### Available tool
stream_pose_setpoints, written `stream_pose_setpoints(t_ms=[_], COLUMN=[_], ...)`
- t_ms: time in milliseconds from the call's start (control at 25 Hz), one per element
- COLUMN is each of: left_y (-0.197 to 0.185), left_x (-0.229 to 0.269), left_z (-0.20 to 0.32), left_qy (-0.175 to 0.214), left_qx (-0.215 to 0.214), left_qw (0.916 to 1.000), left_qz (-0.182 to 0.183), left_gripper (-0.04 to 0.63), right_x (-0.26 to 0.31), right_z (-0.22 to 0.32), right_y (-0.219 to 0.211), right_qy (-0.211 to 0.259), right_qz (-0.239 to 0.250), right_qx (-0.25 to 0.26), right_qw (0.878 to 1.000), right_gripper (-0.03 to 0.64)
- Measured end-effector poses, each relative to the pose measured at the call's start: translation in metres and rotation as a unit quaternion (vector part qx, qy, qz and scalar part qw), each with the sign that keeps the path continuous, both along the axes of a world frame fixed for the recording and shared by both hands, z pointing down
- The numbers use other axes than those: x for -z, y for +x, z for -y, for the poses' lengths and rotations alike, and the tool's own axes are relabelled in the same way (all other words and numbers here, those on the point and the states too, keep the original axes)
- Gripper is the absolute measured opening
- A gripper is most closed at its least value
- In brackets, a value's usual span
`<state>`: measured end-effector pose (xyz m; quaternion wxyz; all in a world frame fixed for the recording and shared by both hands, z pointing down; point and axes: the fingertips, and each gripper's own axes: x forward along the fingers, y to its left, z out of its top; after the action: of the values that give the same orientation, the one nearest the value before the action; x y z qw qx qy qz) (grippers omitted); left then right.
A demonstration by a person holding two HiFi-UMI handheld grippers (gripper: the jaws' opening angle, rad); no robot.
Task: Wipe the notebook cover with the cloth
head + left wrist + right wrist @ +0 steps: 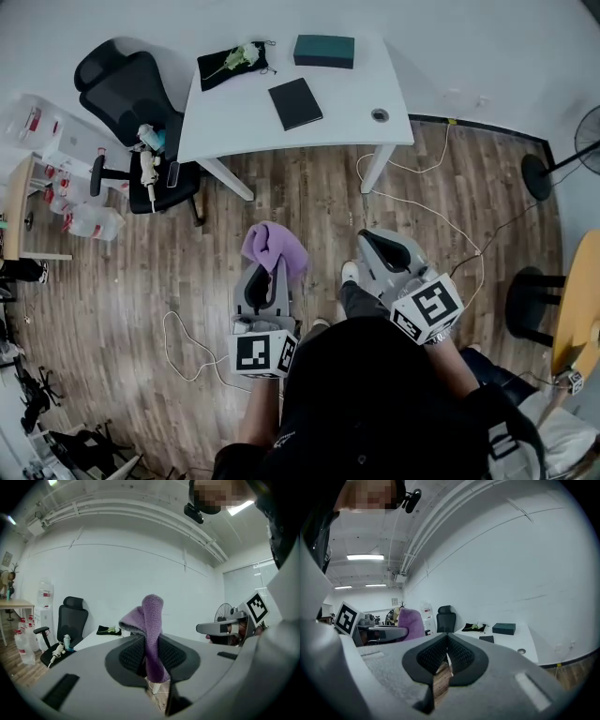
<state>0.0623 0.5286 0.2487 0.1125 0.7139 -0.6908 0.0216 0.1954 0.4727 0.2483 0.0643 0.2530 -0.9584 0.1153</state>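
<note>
Cloth, purple and fuzzy, is clenched between the jaws of our left tool, and its upper end flops over above the tips. Our right tool is closed on nothing, its jaws meeting at the tips. In the head view we hold both tools low over the wooden floor, side by side and well apart from the white bench.

The black notebook lies flat near the middle of the bench, cover up, and neither tool touches it. Beyond it, at the far edge, sits a dark green box. To the notebook's left lies a black pouch with something pale and greenish on top; we cannot tell what that is. A black office chair stands at the bench's left end, with small items resting on its seat. The right gripper view shows the cloth off to the left and the notebook and box ahead on the bench.
</note>
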Motion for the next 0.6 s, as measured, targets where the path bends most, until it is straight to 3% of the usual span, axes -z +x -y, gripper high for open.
stream_pose_setpoints(t_ms=[600], left_y=[0.024], left_x=[0.002], left_z=[0.085], left_qy=[-0.004], left_qx=[0.051], left_qw=[0.9987], left_qz=[0.000], left_gripper=[0.067], right_x=[0.006], right_z=[0.100], right_y=[0.027], right_qy=[0.012], right_qz=[0.008], right_qx=[0.036], right_qw=[0.999], right_gripper=[0.003])
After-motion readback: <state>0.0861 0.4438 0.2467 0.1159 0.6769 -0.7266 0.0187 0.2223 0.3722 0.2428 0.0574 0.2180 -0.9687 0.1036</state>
